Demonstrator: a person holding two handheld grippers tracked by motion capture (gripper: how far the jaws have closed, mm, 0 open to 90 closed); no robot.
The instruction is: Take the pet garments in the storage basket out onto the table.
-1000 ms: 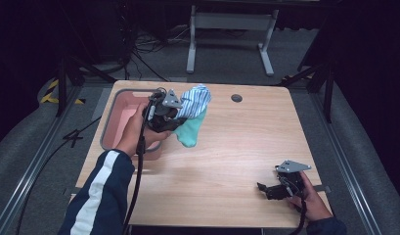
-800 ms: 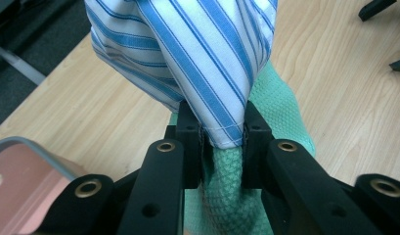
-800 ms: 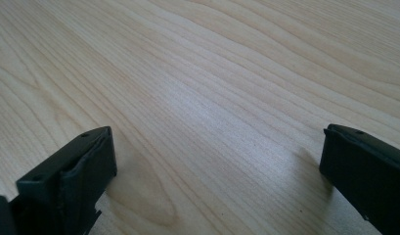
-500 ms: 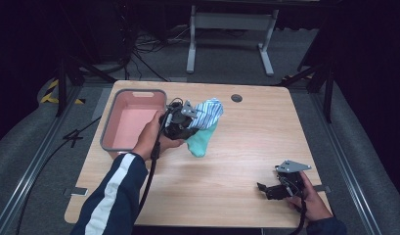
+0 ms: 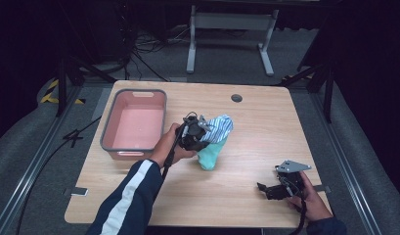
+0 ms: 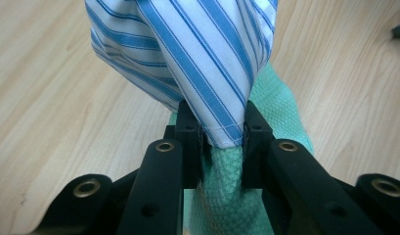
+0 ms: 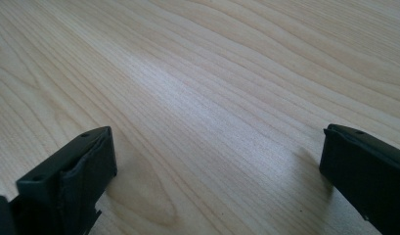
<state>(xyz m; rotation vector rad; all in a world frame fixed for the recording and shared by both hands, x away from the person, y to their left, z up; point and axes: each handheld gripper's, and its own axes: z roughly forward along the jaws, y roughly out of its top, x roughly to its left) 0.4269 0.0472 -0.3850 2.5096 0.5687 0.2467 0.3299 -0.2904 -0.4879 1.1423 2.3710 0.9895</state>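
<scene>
Left gripper (image 5: 203,133): we read its jaws clamped on a bunch of cloth, two pieces pinched together, a blue-and-white striped cloth (image 6: 197,58) on top and a green waffle-weave cloth (image 6: 227,196) under it. In the left gripper view both fabrics pass between the black jaws, striped hem right at the pinch.

Position: the bundle sits over the middle of the wooden table (image 5: 246,196), just right of the pink tub (image 5: 134,125), which looks bare inside. From the high view the green cloth (image 5: 210,155) hangs down out of the grip toward the person, its lower end at or near the tabletop; we cannot tell for sure whether it touches. The striped cloth (image 5: 219,128) bunches up and away, beyond the jaws.

Key relation: the tub lies to the left of the held bundle, close by, and the bundle's long axis runs roughly top to bottom of the high view, parallel to the tub's long side.

Right gripper (image 5: 278,188): low near the table's front right corner, jaws spread wide over bare wood, nothing between them. It is well apart from the cloths; the left hand is the nearer one by far, so we judge any placing falls to it.
</scene>
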